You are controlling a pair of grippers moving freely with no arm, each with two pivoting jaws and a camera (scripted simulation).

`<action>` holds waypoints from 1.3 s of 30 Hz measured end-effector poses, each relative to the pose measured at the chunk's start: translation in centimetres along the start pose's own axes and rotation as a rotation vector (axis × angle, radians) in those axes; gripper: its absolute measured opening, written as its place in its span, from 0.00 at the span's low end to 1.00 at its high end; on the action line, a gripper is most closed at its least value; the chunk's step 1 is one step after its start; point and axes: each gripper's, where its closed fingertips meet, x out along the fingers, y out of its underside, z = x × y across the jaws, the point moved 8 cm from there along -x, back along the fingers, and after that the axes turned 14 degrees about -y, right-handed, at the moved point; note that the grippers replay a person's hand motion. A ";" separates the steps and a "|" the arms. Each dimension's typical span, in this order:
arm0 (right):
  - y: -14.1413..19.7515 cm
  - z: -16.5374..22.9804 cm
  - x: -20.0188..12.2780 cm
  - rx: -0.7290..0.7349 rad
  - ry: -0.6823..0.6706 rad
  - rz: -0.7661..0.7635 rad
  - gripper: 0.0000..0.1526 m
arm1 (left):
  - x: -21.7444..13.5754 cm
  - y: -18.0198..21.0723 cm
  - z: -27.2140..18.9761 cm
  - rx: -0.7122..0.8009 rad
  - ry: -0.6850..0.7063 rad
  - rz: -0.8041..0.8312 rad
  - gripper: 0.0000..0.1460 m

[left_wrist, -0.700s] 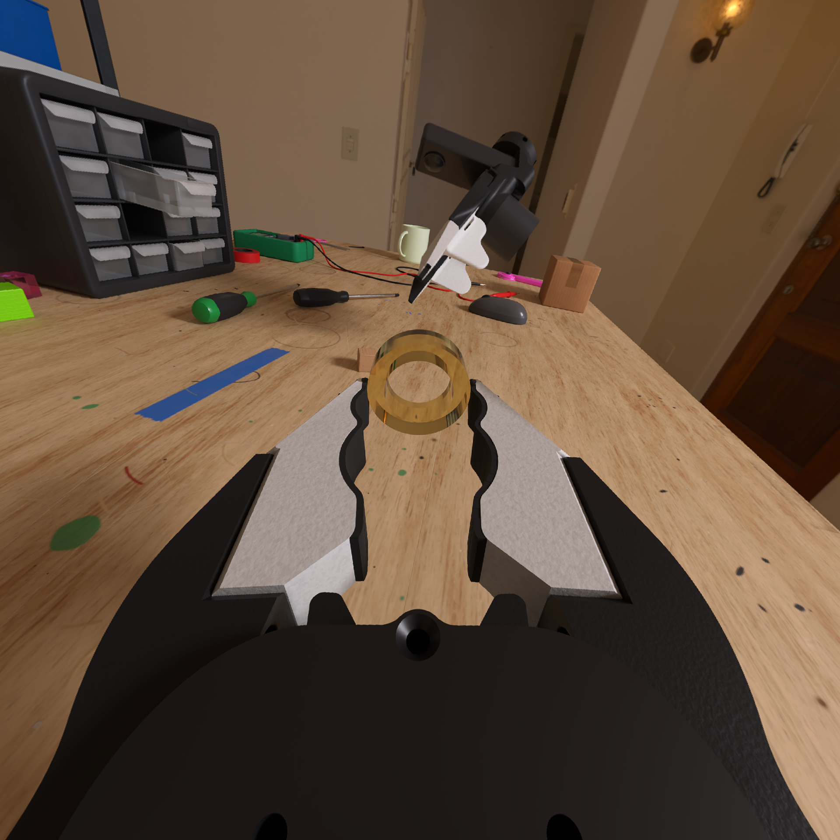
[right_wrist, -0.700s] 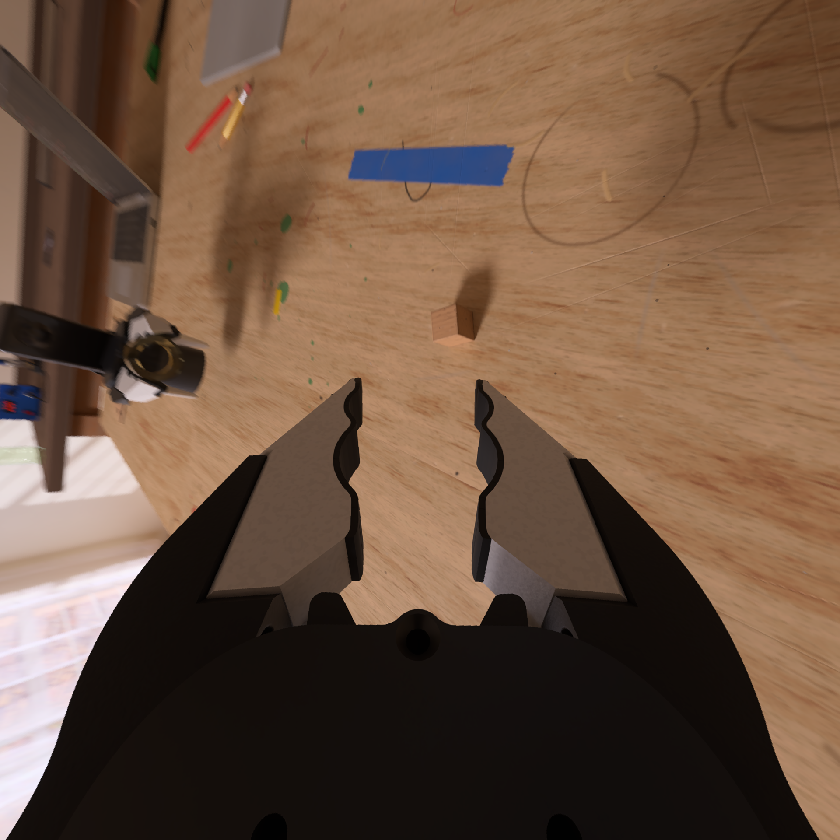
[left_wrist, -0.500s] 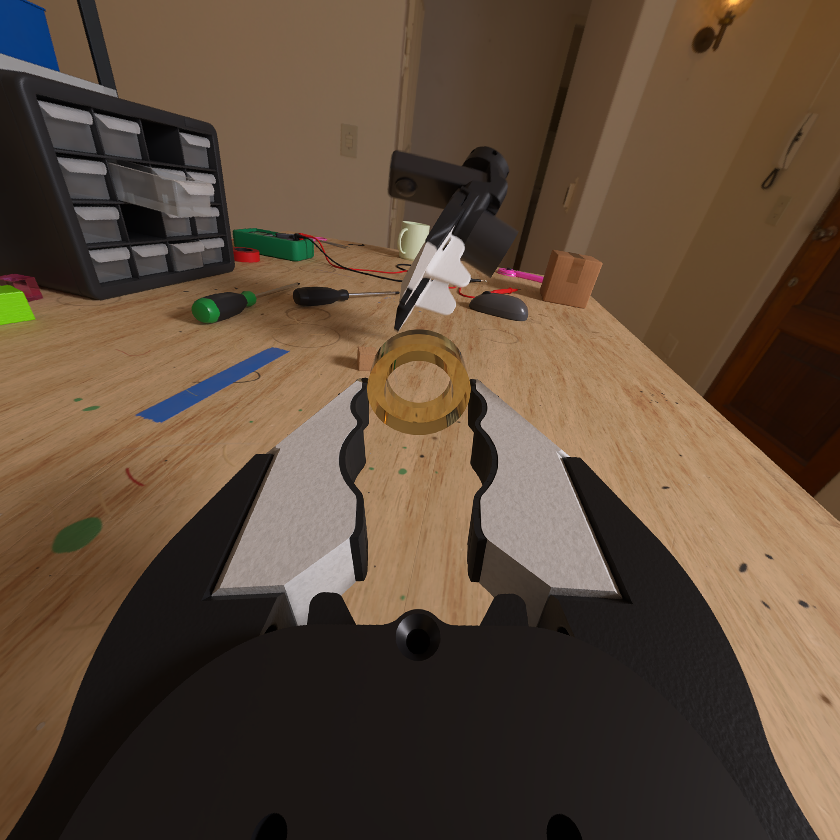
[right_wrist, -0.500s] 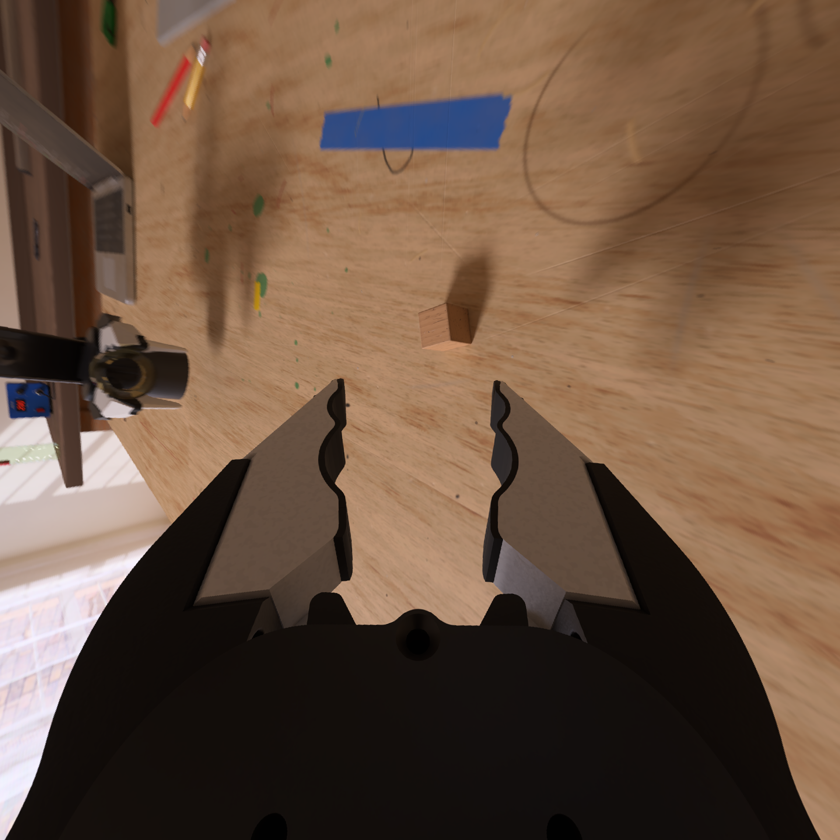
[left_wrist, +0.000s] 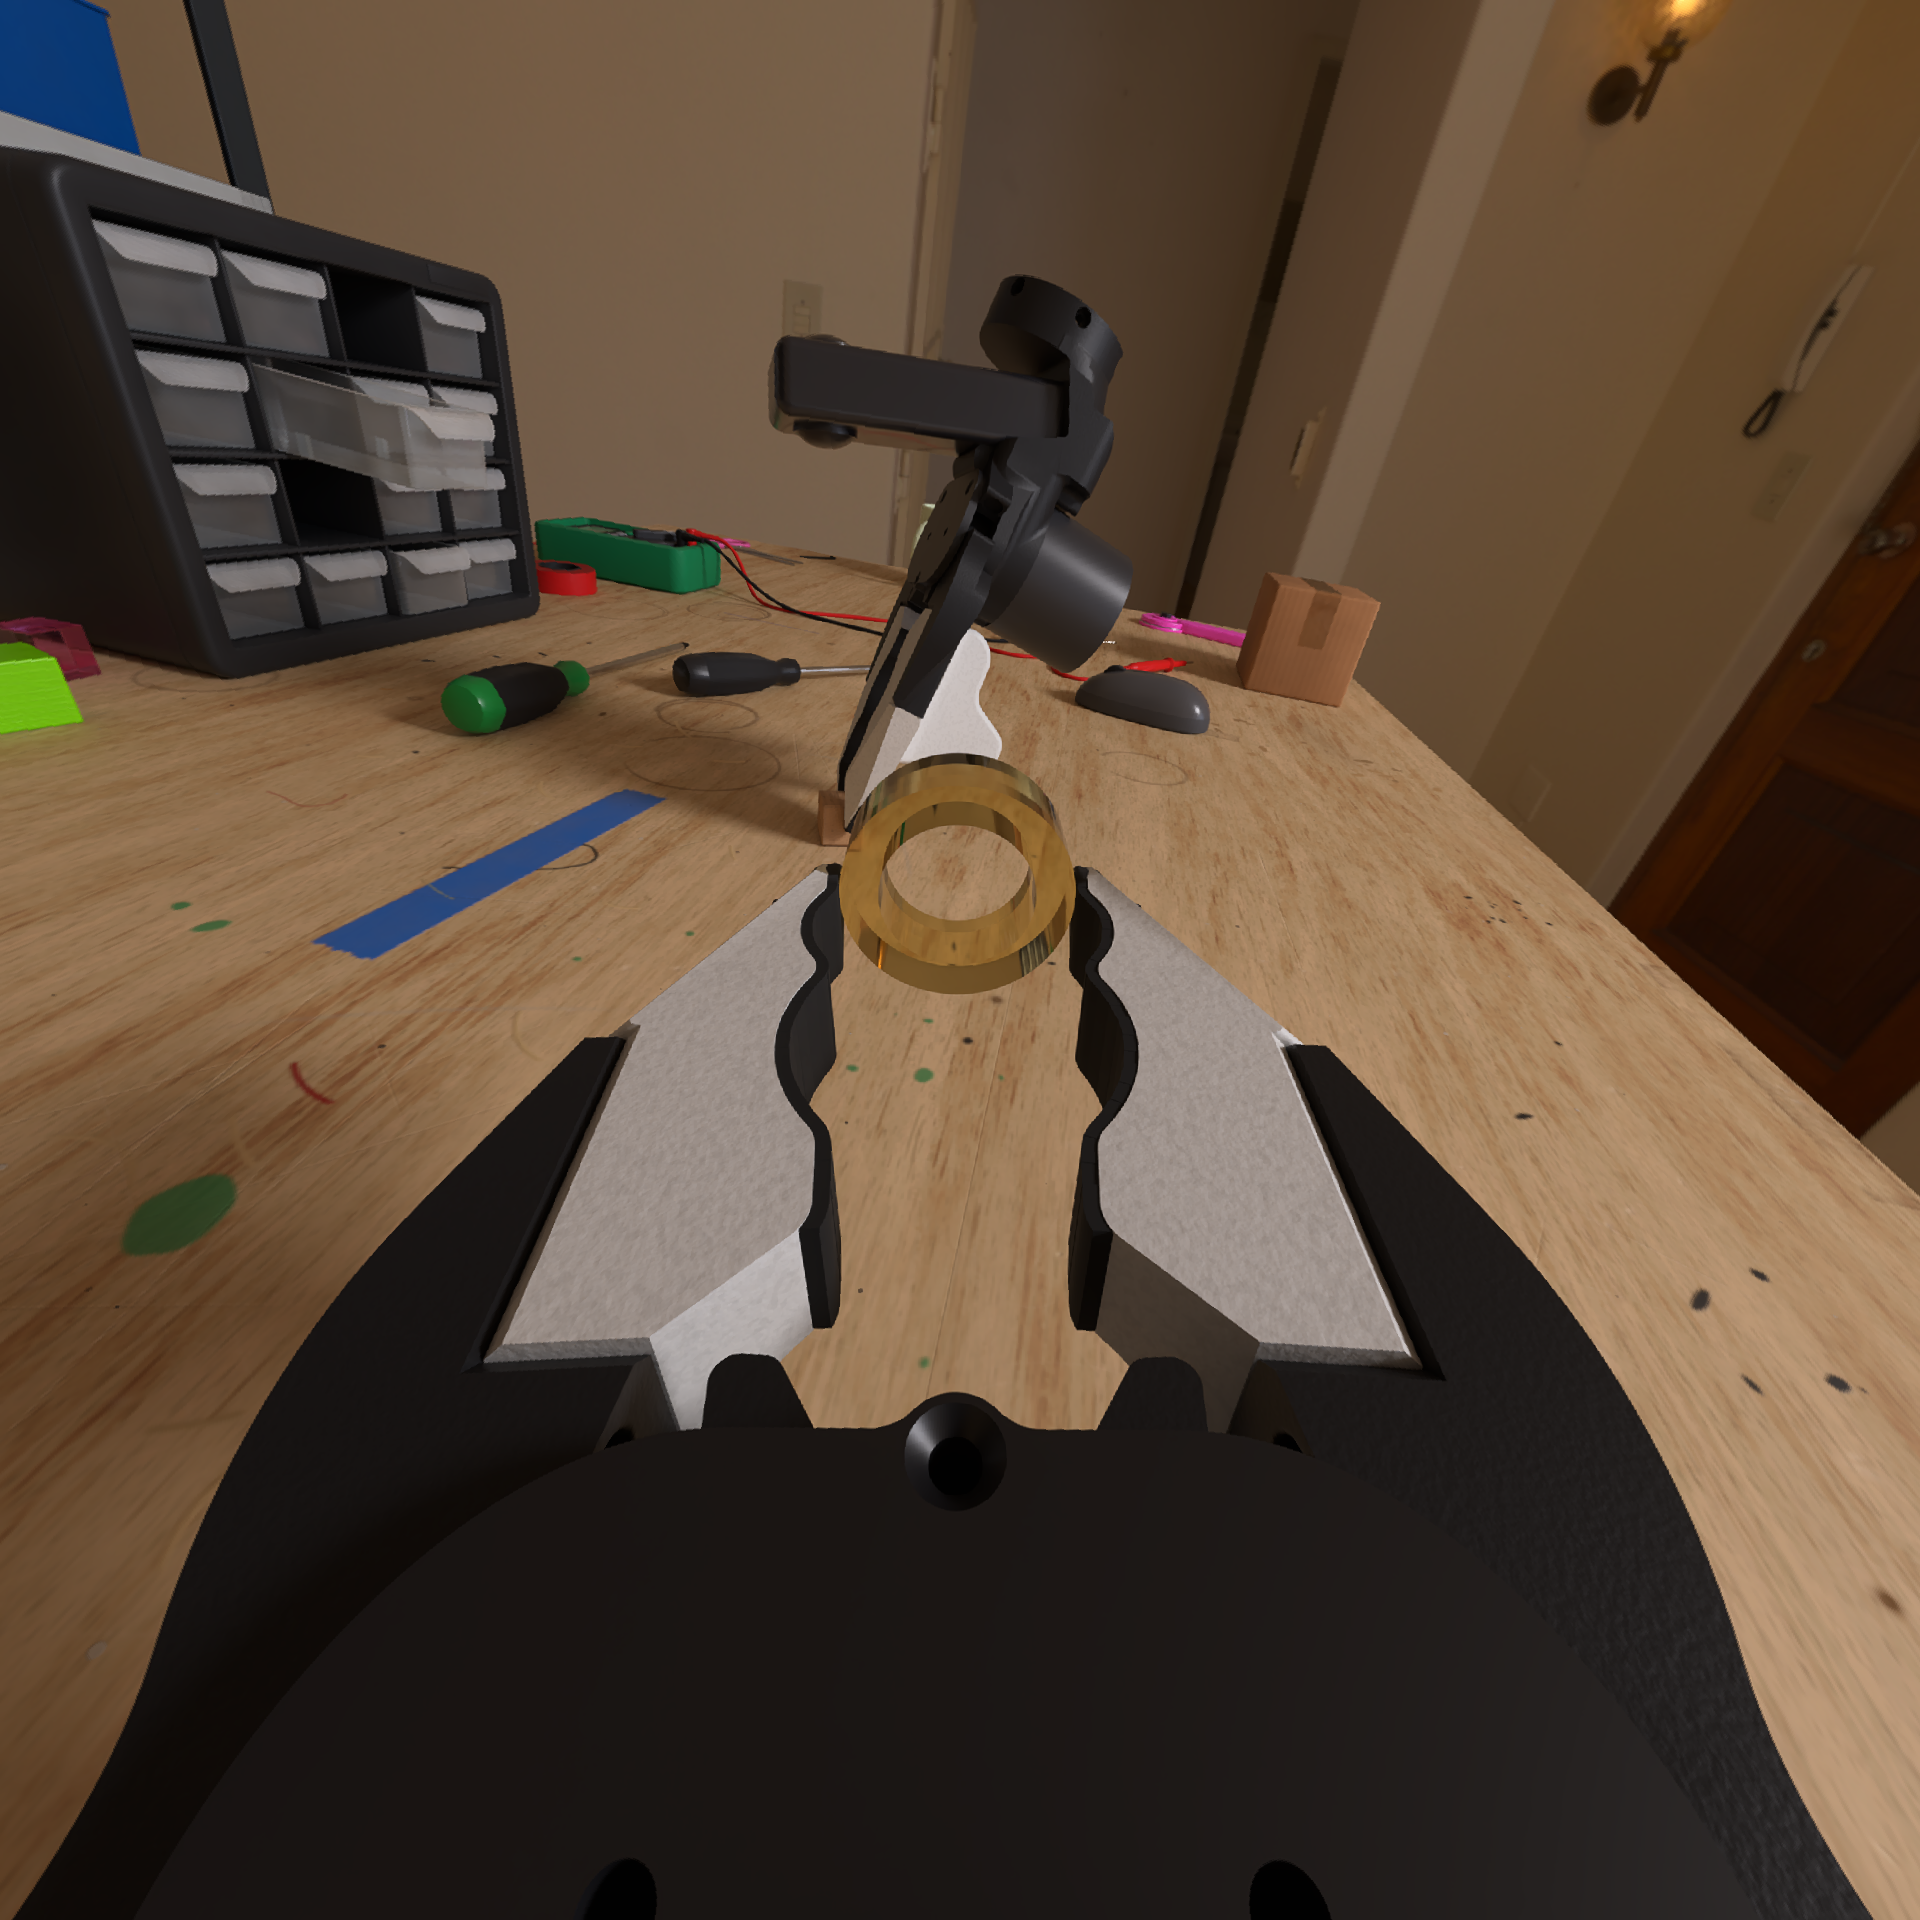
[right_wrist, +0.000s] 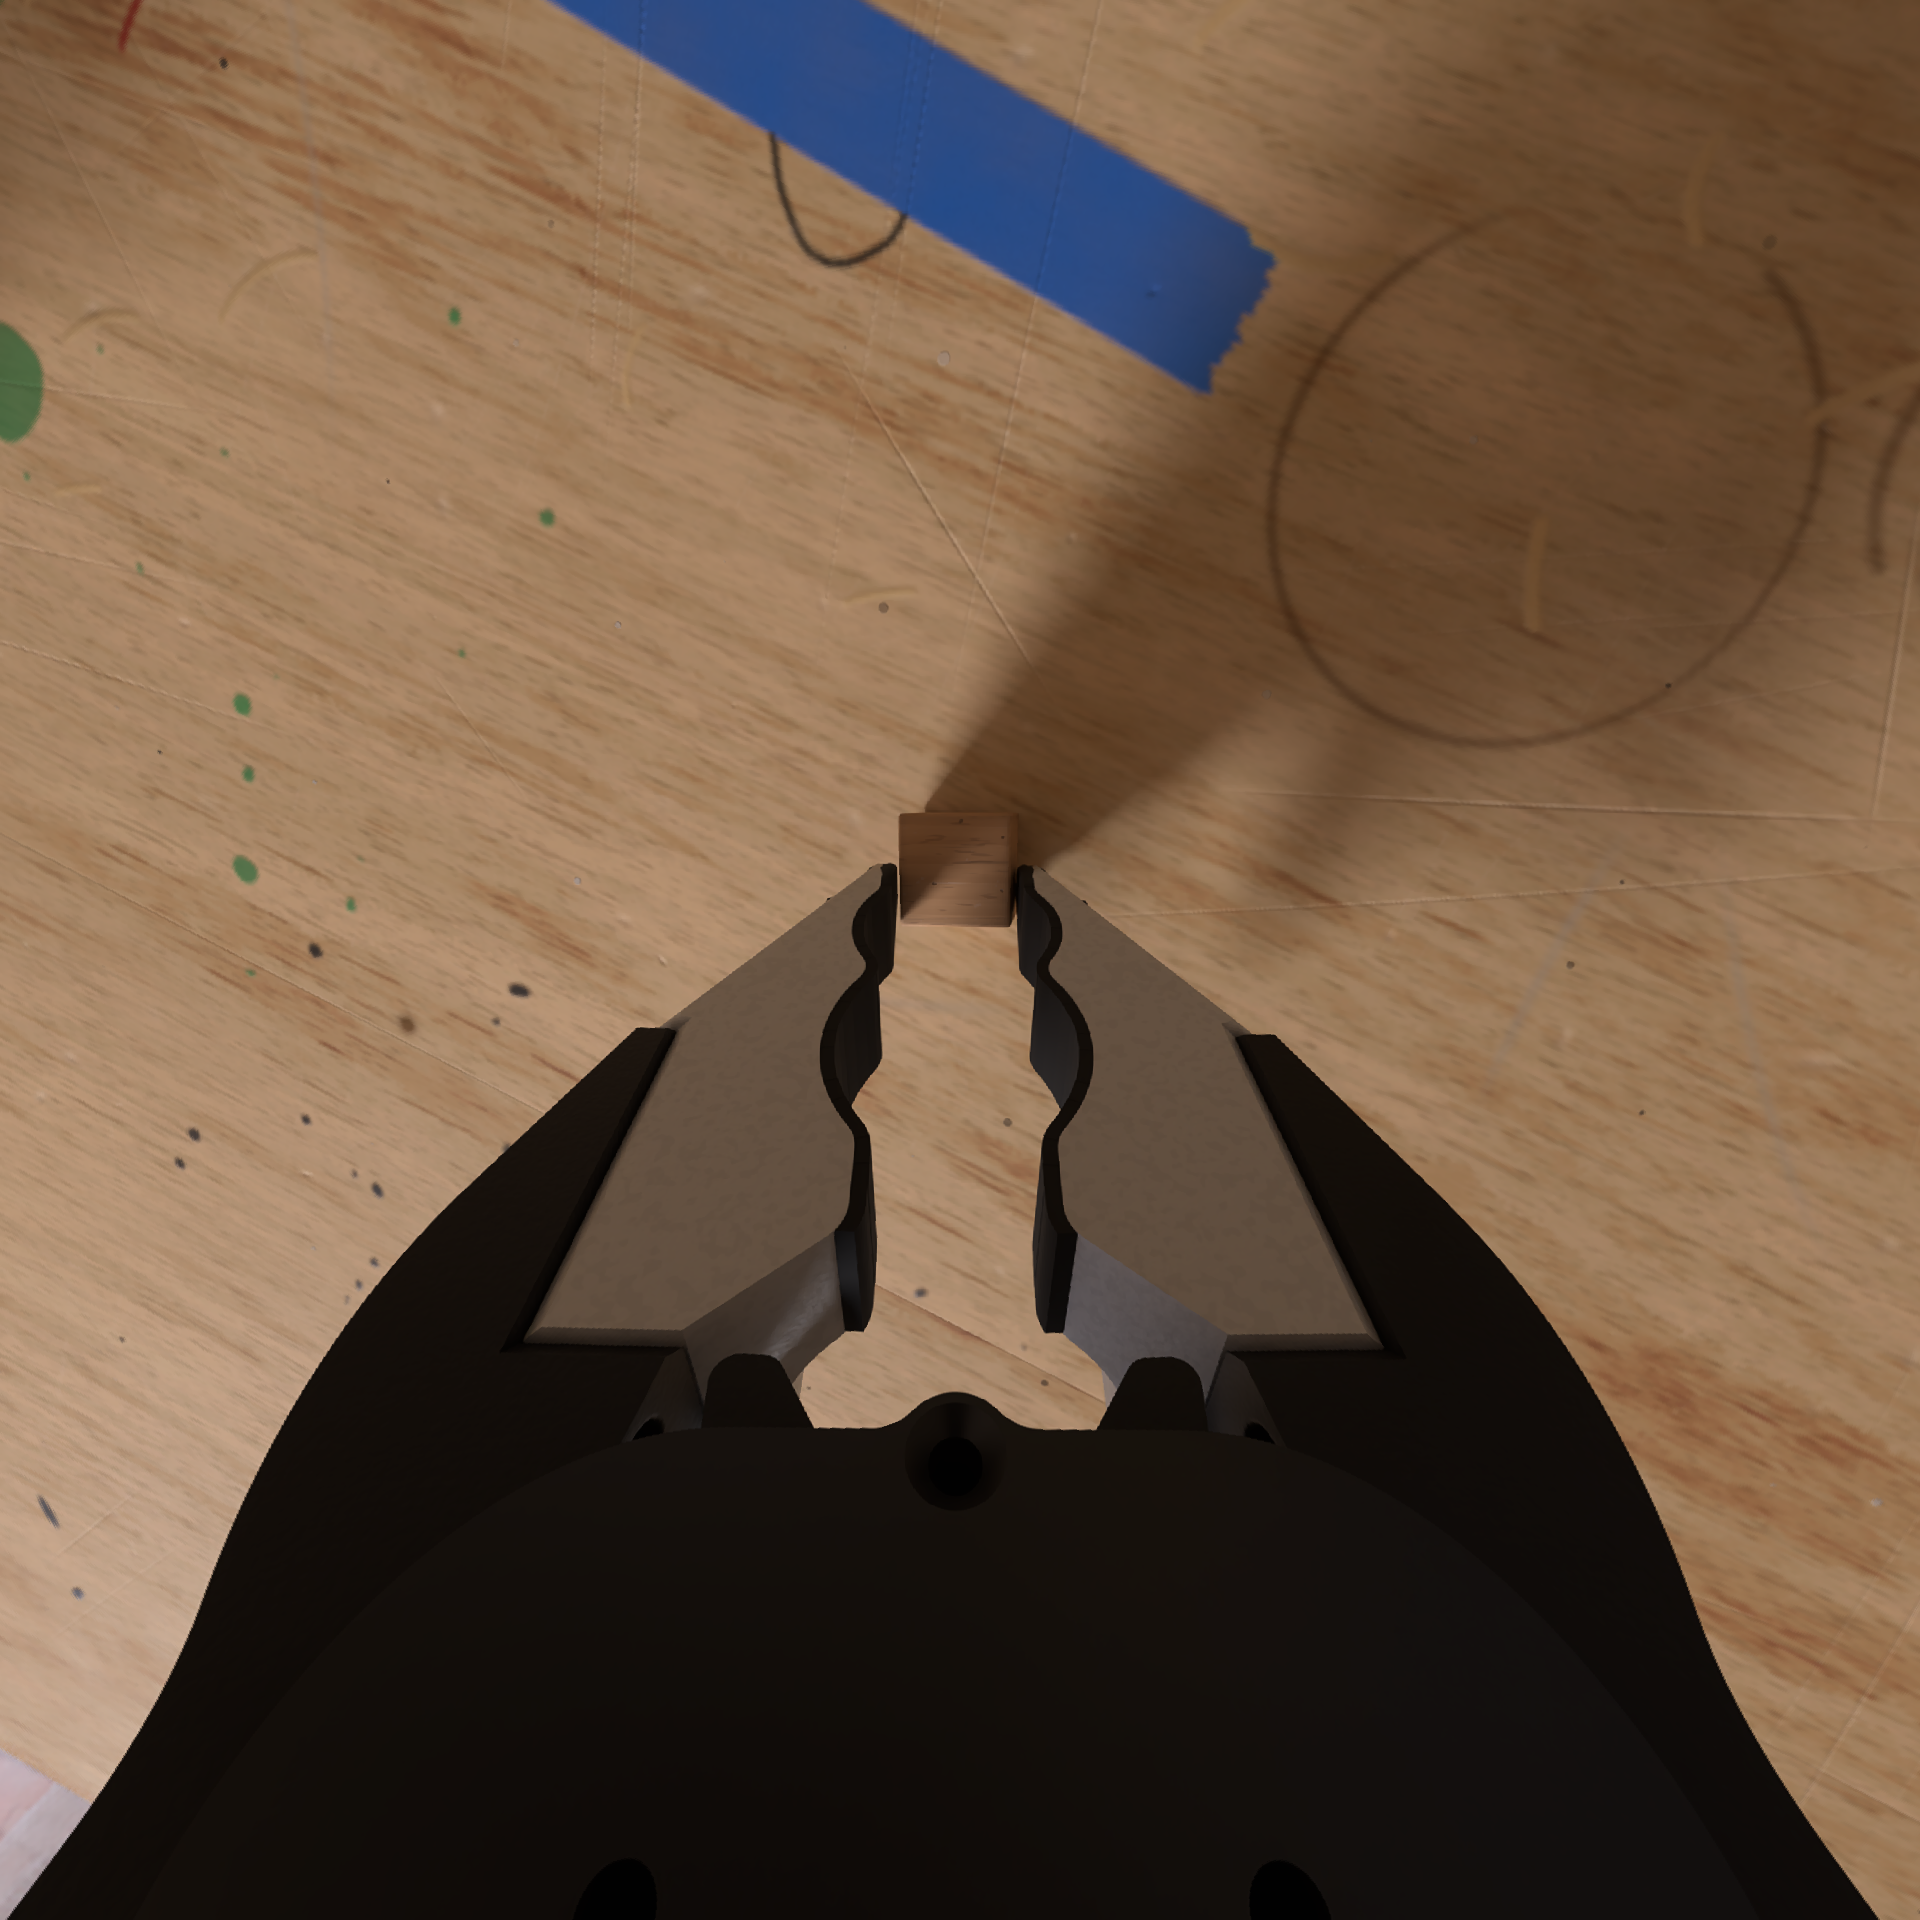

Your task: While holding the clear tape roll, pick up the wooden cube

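My left gripper (left_wrist: 956, 894) is shut on the clear, amber-tinted tape roll (left_wrist: 954, 961) and holds it above the wooden bench, with the roll's hole facing the camera. The small wooden cube (right_wrist: 956, 862) sits on the bench between the fingertips of my right gripper (right_wrist: 956, 894), whose jaws have closed against its two sides. In the left wrist view the right gripper (left_wrist: 862, 795) points steeply down just beyond the tape roll, with its tips at the cube (left_wrist: 829, 819), which is mostly hidden.
A strip of blue tape (right_wrist: 935, 166) lies on the bench beyond the cube. Farther back are two screwdrivers (left_wrist: 520, 691), a black drawer cabinet (left_wrist: 270, 416), a grey mouse (left_wrist: 1143, 701) and a cardboard box (left_wrist: 1309, 634). The bench edge (left_wrist: 1621, 1039) runs along the right.
My right gripper has dropped down to the cube, turned, and closed its jaws from wide open onto the cube's sides. My left gripper and the tape roll have hardly moved.
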 end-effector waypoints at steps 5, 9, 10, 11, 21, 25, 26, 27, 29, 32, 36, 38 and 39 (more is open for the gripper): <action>-0.2 0.0 0.0 -0.096 0.031 0.025 0.14 | -0.2 -0.1 0.1 0.007 -0.010 -0.005 0.30; -1.5 0.0 -1.9 -0.312 0.229 -0.035 0.14 | -0.5 -0.3 0.5 -0.020 -0.023 -0.023 0.30; -1.9 0.2 -2.9 -0.395 0.296 -0.049 0.14 | -0.5 -0.3 0.6 -0.029 -0.027 -0.028 0.30; -2.4 0.4 -3.9 -0.477 0.378 -0.052 0.14 | -0.6 -0.3 0.7 -0.037 -0.030 -0.033 0.30; -5.1 3.7 -10.9 -1.163 0.989 0.005 0.14 | -1.0 -0.7 1.2 -0.081 -0.042 -0.066 0.30; -5.3 6.7 -9.8 -1.431 1.115 -0.073 0.14 | -1.2 -0.7 1.6 -0.124 -0.043 -0.083 0.30; -5.1 7.5 -9.3 -1.498 1.140 -0.087 0.14 | -1.3 -0.7 1.7 -0.138 -0.041 -0.091 0.30; -4.9 8.2 -8.6 -1.558 1.154 -0.106 0.14 | -1.4 -0.7 1.9 -0.151 -0.038 -0.102 0.30; -4.5 9.6 -7.4 -1.660 1.145 -0.163 0.14 | -1.6 -0.8 2.1 -0.172 -0.031 -0.123 0.30; -3.7 11.6 -6.0 -1.786 1.080 -0.262 0.14 | -1.7 -0.9 2.3 -0.170 -0.031 -0.138 0.30; -3.4 13.6 -5.3 -1.903 1.065 -0.343 0.14 | -1.6 -0.9 2.2 -0.145 -0.036 -0.132 0.30; -3.2 14.3 -5.2 -1.961 1.071 -0.386 0.14 | -1.6 -0.9 2.1 -0.131 -0.037 -0.128 0.30; -3.1 14.6 -5.1 -1.992 1.082 -0.404 0.14 | -1.5 -0.9 2.1 -0.126 -0.037 -0.127 0.30</action>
